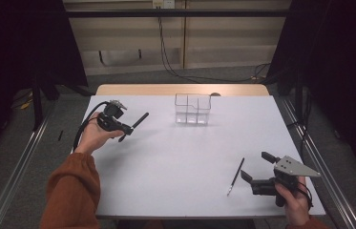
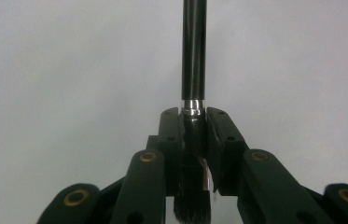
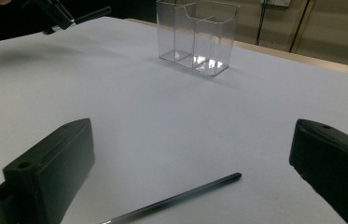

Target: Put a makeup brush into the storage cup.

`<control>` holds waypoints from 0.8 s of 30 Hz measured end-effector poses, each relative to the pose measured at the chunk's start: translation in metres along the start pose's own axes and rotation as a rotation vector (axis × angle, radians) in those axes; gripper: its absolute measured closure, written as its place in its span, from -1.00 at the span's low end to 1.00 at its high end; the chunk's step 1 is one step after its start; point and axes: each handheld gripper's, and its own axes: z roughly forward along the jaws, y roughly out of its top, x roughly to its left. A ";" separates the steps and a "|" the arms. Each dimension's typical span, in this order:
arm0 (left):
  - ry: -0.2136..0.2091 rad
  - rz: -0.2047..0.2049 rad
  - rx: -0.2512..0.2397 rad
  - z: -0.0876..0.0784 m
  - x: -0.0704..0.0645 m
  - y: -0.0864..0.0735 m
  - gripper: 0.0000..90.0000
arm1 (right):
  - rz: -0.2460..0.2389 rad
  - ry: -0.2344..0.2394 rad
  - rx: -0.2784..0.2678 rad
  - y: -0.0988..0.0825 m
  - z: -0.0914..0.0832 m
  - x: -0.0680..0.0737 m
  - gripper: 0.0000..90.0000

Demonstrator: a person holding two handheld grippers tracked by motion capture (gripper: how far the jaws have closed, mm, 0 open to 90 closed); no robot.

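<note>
Nearest, the right claw (image 1: pixel 256 168) gapes released beside a thin black stick (image 1: pixel 235 177) on the desk (image 1: pixel 185 157); far left, the left claw (image 1: pixel 127 130) is grasping a brush (image 1: pixel 139 120).

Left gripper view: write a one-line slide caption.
Left gripper clamps a black makeup brush near its ferrule.

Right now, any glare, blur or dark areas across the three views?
High view: the white table top is evenly lit, the surroundings fall into black. Left gripper view: the black-handled brush is sharp at its silver ferrule, its bristles soft. Right gripper view: glare spots on the clear plastic divided holder, near fingers blurred.
</note>
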 end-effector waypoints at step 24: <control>-0.037 -0.047 -0.295 -0.007 -0.033 -0.020 0.71 | 0.001 -0.001 0.002 0.000 0.000 0.000 -1.00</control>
